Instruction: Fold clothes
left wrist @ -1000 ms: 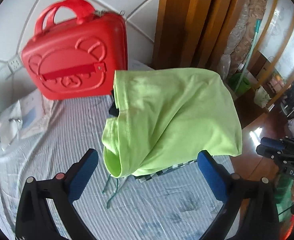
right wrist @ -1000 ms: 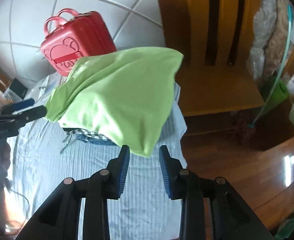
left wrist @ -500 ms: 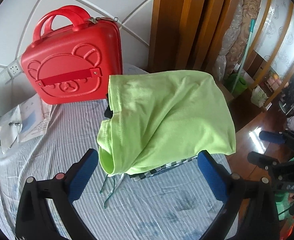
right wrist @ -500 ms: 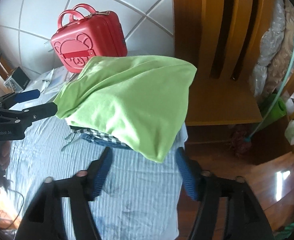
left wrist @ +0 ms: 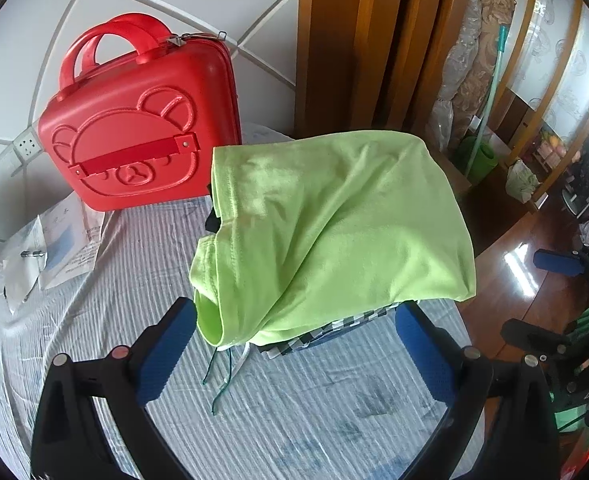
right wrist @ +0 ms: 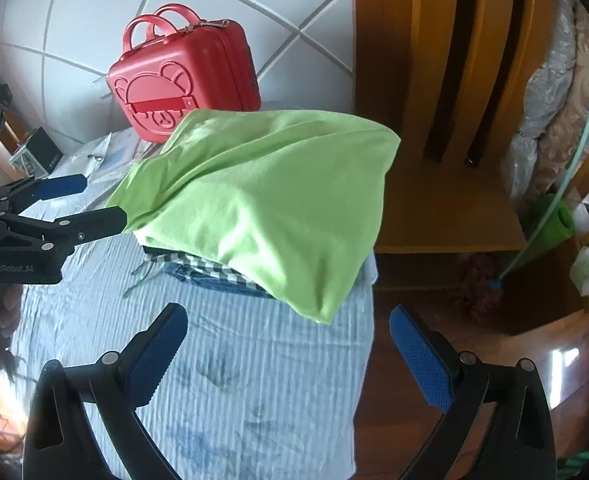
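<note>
While the lime-green cotton garment (right wrist: 262,196) hides most of the checked and denim clothes (right wrist: 210,274) beneath, both hand-held grippers, left (left wrist: 294,350) and right (right wrist: 288,346), stand released, the right's jaws just having opened.

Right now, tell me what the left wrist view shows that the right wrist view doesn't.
Only the left wrist view shows the wall socket beside the red case and the dark fabric at the green garment's left edge. Only the right wrist view shows the black box at the left and the wooden shelf behind the pile. Both show the red bear case, the green garment, and both grippers open.
</note>
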Tool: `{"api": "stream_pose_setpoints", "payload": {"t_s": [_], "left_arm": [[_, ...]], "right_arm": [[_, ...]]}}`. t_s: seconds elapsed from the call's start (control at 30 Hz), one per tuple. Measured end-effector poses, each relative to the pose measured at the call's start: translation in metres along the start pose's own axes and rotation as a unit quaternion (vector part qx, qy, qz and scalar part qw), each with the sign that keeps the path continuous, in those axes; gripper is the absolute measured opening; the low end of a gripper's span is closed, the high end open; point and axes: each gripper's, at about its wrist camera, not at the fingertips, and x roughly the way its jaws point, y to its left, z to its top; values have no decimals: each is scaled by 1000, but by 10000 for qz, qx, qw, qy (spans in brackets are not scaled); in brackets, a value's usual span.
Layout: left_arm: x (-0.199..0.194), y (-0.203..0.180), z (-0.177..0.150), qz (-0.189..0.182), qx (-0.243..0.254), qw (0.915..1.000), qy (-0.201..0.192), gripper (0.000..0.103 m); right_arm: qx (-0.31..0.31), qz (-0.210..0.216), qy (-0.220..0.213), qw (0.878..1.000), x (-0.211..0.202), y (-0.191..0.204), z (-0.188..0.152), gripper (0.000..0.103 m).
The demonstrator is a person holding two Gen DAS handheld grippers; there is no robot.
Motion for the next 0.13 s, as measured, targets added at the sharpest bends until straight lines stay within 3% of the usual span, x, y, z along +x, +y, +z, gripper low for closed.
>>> {"api": "stream_pose_setpoints", "payload": {"t_s": [0.13], "left_arm": [[0,-1,-2,4,34,10000,14,101]], "right_arm": [[-4,-23,-1,10000,0,1,1,103]]}}
